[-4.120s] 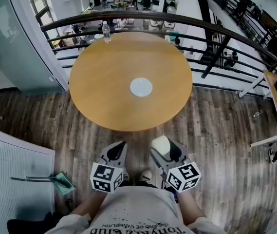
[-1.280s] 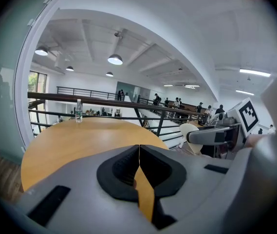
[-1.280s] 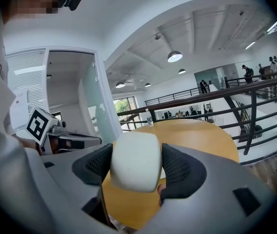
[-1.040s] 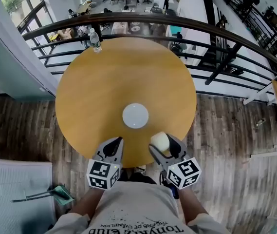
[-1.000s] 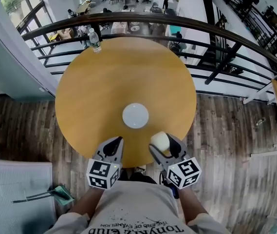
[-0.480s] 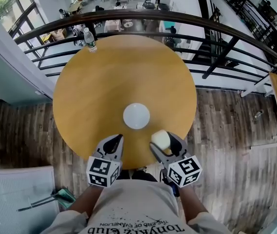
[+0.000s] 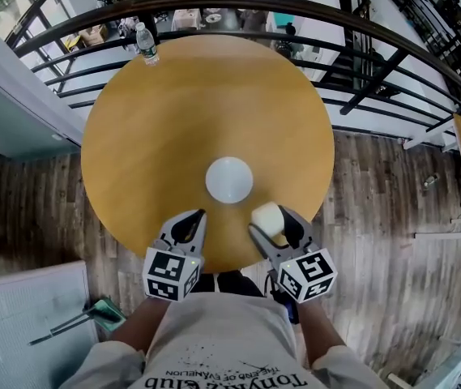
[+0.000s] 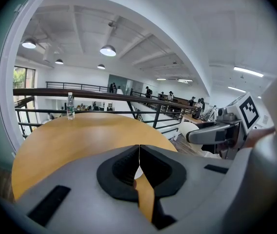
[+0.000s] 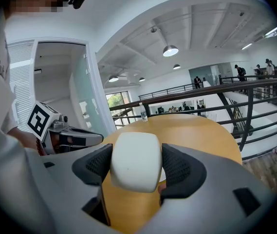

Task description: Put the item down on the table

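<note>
**Right tool holds white item over bench's near rim**

Right tool [image 7: 269, 220] is clenched on the white rounded item [image 9: 134, 161], gripping its two narrow sides. The item's long axis looks to run top-to-bottom between the jaws; no clear front end. It hangs above the bench [image 7: 173, 112] near the rim, just right of the white disc [image 7: 229, 179]. Bare wood lies below and ahead. Left tool [image 7: 188, 222] is closed, empty.

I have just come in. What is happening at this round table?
A person stands at the near edge of the round wooden table with a gripper in each hand. The right gripper is shut on a white rounded item, held over the table's near edge and not yet put down. The left gripper is shut and empty. A white disc lies at the table's middle.
</note>
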The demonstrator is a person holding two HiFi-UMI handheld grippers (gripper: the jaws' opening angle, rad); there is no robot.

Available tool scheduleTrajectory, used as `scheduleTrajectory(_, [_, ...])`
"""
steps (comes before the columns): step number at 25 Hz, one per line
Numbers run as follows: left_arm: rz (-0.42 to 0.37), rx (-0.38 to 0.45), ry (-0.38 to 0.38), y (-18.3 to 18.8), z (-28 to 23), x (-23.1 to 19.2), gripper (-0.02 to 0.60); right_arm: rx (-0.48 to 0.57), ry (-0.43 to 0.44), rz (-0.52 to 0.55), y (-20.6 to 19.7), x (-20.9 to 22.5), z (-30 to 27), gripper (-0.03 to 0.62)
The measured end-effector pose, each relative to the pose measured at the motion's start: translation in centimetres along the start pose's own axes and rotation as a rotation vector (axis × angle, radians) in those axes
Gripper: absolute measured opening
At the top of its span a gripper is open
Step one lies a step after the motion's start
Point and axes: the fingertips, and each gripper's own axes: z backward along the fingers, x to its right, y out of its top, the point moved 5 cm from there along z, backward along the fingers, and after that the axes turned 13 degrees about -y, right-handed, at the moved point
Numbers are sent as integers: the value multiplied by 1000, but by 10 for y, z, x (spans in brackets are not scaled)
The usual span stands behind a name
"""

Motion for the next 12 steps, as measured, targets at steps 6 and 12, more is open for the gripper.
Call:
scheduleTrajectory(6, [15, -11, 6, 0, -13, -15, 23, -21, 11, 13, -1, 3, -25, 318])
scheduleTrajectory(12, [22, -9, 14, -2, -18, -24, 23, -37, 17, 17, -5, 6, -40, 318])
